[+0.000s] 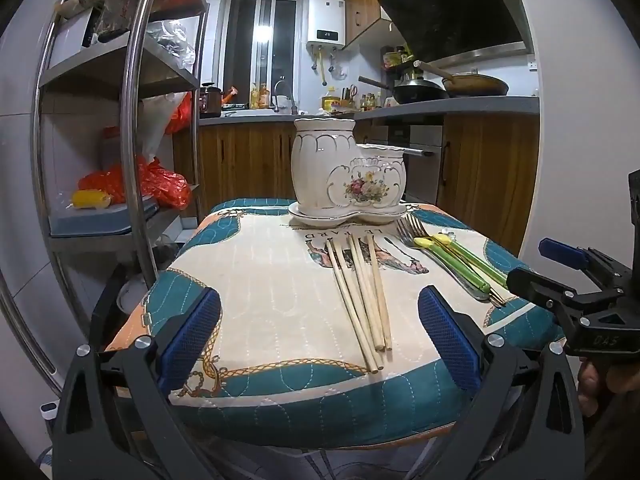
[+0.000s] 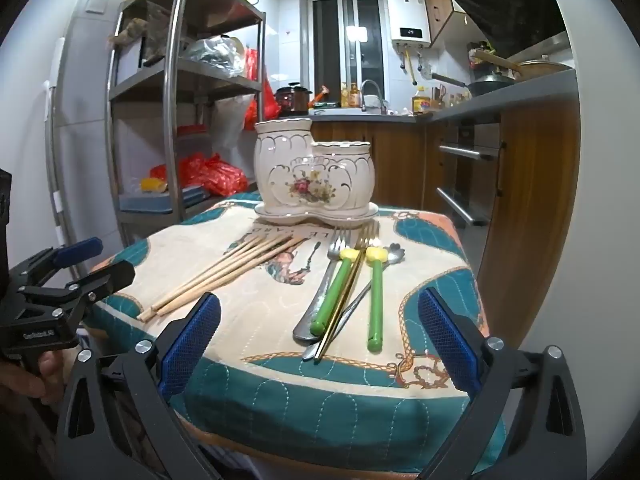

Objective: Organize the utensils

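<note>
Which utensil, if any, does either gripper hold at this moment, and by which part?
None. The left gripper and the right gripper are both open and hold nothing; the chopsticks and the forks lie loose on the cloth.

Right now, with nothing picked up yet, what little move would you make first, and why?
Probably ease the left tool forward and down onto the bundle of pale wooden chopsticks. Both tools are open and empty, the chopsticks lie straight ahead between its fingers, and the white floral ceramic utensil holder behind them looks empty.
</note>
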